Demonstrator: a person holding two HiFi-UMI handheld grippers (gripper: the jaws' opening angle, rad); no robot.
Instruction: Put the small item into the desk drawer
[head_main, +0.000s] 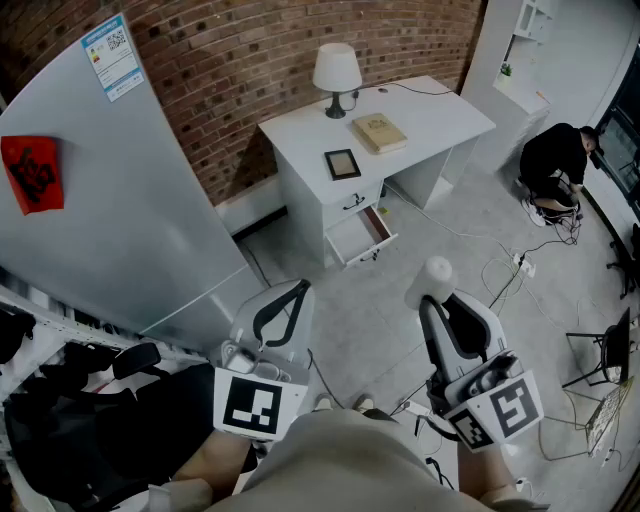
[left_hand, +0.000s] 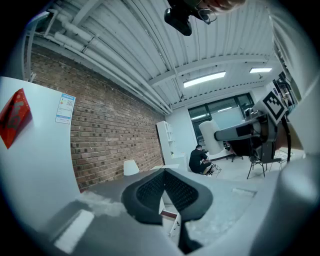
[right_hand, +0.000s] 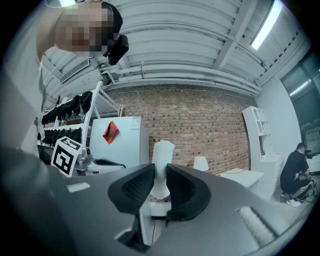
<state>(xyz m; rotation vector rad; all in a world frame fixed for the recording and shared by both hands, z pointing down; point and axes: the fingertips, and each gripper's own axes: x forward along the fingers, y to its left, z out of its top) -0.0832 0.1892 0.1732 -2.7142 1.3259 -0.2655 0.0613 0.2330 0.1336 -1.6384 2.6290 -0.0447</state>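
Observation:
A white desk (head_main: 430, 108) stands against the brick wall, and its lower drawer (head_main: 362, 236) is pulled open. My right gripper (head_main: 437, 300) is shut on a small white item (head_main: 437, 272) with a rounded top, held well short of the desk above the floor. In the right gripper view the white item (right_hand: 161, 167) sticks up between the dark pads (right_hand: 135, 187). My left gripper (head_main: 298, 289) is shut with nothing in it, level with the right one. In the left gripper view its fingertips (left_hand: 159, 176) meet, and the open drawer (left_hand: 172, 221) shows below them.
On the desk are a lamp (head_main: 337, 72), a book (head_main: 378, 132) and a picture frame (head_main: 342, 163). A tall white cabinet (head_main: 110, 210) with a red paper stands at the left. A person (head_main: 555, 165) crouches at the far right; cables (head_main: 510, 268) trail across the floor.

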